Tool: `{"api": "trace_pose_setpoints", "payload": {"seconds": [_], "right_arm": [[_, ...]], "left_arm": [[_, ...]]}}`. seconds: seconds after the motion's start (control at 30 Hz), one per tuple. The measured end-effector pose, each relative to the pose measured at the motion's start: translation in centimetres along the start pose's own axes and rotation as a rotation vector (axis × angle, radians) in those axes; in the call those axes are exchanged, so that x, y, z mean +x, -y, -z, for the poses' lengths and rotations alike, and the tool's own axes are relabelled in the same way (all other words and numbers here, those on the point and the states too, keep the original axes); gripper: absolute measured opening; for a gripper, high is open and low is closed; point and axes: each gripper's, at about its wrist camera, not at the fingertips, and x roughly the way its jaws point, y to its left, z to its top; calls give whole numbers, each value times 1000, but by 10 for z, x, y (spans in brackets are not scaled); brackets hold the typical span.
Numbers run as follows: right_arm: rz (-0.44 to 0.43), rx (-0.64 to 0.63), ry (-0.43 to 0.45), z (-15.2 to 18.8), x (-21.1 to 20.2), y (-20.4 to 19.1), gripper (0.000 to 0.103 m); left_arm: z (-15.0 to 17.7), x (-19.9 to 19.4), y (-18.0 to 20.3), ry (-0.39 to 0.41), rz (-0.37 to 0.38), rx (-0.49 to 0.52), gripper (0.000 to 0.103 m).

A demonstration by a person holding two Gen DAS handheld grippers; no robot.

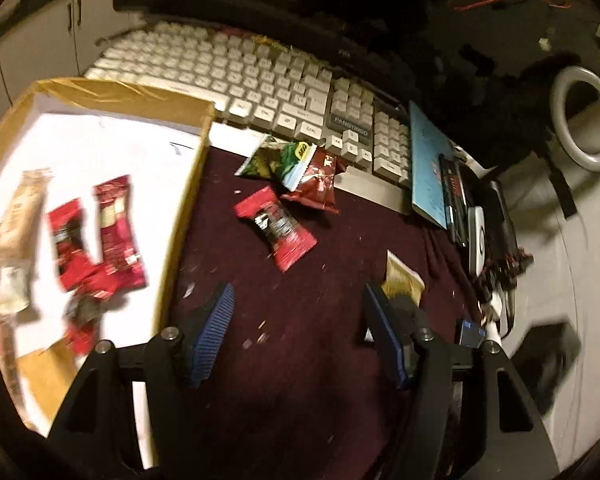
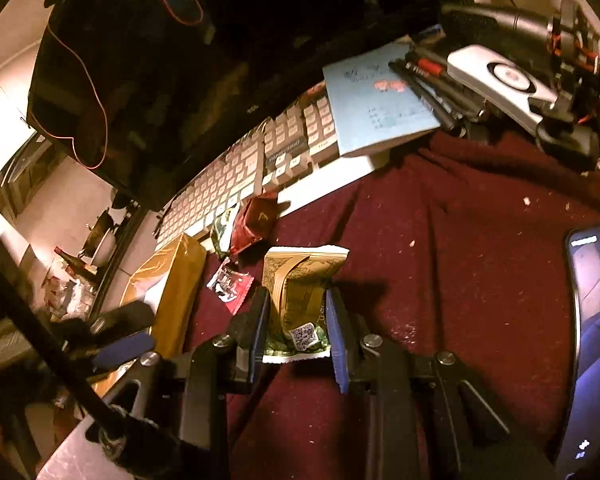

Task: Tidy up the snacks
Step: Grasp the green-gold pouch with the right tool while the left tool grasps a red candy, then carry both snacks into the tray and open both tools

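Up close, the right gripper (image 2: 296, 330) has its jaws pinching a tan-and-green snack packet (image 2: 300, 292), which stands upright between the blue pads above the maroon cloth (image 2: 440, 260) covering the bench. The left gripper (image 1: 296, 332) hovers with jaws spread wide and nothing between them, just right of the cardboard box (image 1: 188, 216), over bare cloth flecked with crumbs.

Inside the box, on its white floor, lie several red wrappers (image 1: 116, 232) and a beige bar (image 1: 20, 216) (motion blur smears the labels). Just beyond the left gripper, right of the box's long wall, a red packet (image 1: 278, 232) lies flat on the cloth. Farther from the box, a dark red pouch (image 1: 316, 188) and a green-and-white packet (image 1: 280, 160) overlap each other at the front edge of the white keyboard (image 1: 260, 76). The keyboard runs behind the box's far corner.

Right of the keyboard, well apart from the box, a light blue notebook (image 2: 376, 96) carries a row of pens (image 2: 428, 80). A phone (image 2: 596, 320) with a lit screen lies at the cloth's right edge, seen from the right wrist. Behind the keyboard stands a dark monitor (image 2: 160, 80).
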Motion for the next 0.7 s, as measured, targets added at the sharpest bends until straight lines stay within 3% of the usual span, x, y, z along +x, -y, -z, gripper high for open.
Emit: {"api": "trace_pose_setpoints", "payload": {"seconds": [0.1,0.2,0.27,0.4,0.5,0.6,0.7], "right_arm": [[-8,-7,11,1,-3,-1,27],[-12,-17,23,2,-5,-1,27],[-15,-26,24,2,-5,-3,27],[-25,-28,26,2,-5,-3,28],[-27,-15,27,2,-6,-1,28],[-28,-14,30,2,-6,-1,28],[-29,-17,29,2,-6,-2,28]], "left_arm": [[-16,26,0,-40,-23,-17,60],[-28,50,-11,-59,-42,-108,57],[-35,58,-13,-54,-93,-151,56],[-52,71,-5,-28,-195,-114,54],[-57,73,-2,-11,-250,-111,46],[-52,75,6,-9,-305,-43,31],[-41,71,13,-12,-323,25,28]]}}
